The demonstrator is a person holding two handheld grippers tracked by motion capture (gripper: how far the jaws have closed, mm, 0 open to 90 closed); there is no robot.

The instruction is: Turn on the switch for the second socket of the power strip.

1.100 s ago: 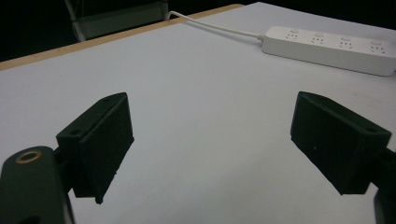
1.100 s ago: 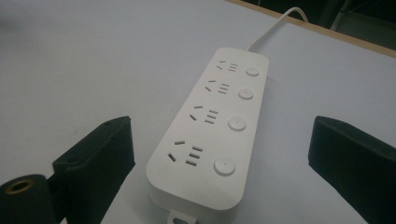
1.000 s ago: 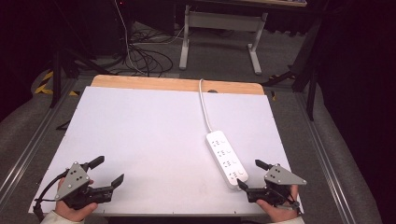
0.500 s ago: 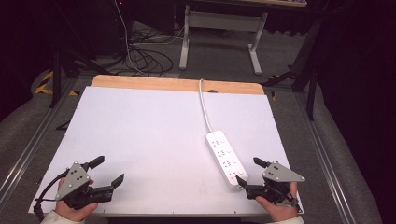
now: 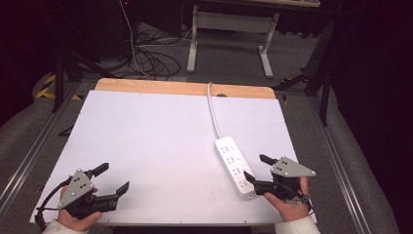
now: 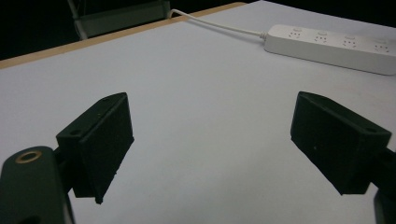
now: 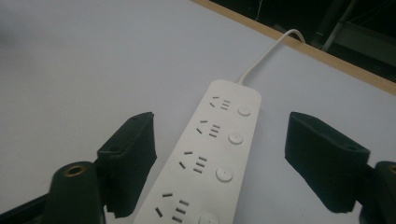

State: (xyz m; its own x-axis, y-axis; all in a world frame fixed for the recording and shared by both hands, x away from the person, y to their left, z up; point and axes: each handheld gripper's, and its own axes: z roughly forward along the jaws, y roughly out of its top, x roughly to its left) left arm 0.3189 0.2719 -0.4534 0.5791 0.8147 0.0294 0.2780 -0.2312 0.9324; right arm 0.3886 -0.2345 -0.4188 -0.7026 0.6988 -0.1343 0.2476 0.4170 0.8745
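The right gripper [image 5: 254, 169] sits at the lower right of the high view, in the person's right hand [image 5: 288, 204], just beside the near end of the white power strip [image 5: 234, 165]. Its jaws are spread and they have just been closing a little. In the right gripper view the power strip [image 7: 205, 163] lies between them, but the pads do not touch it, so nothing is held yet.

I judge that the step in hand is the approach to the strip, before any grasp. The next move calls for lowering the jaws around the narrow sides of the strip and then pressing them together. The body is smooth and long, so a grip near one end may let it swing; its cord [image 5: 213, 109] also runs to the far edge and may pull back.

The left gripper [image 5: 112, 178] rests at the lower left of the high view, jaws spread, with nothing between them, well apart from the strip.

The white table top [image 5: 146, 141] is flat and bare, with a wooden strip [image 5: 160, 87] along its far edge at the upper middle. Beyond it the room is dark: a grey floor, loose black cables [image 5: 151, 56] at the upper left and the legs of a metal stand [image 5: 229, 22] at the upper centre.
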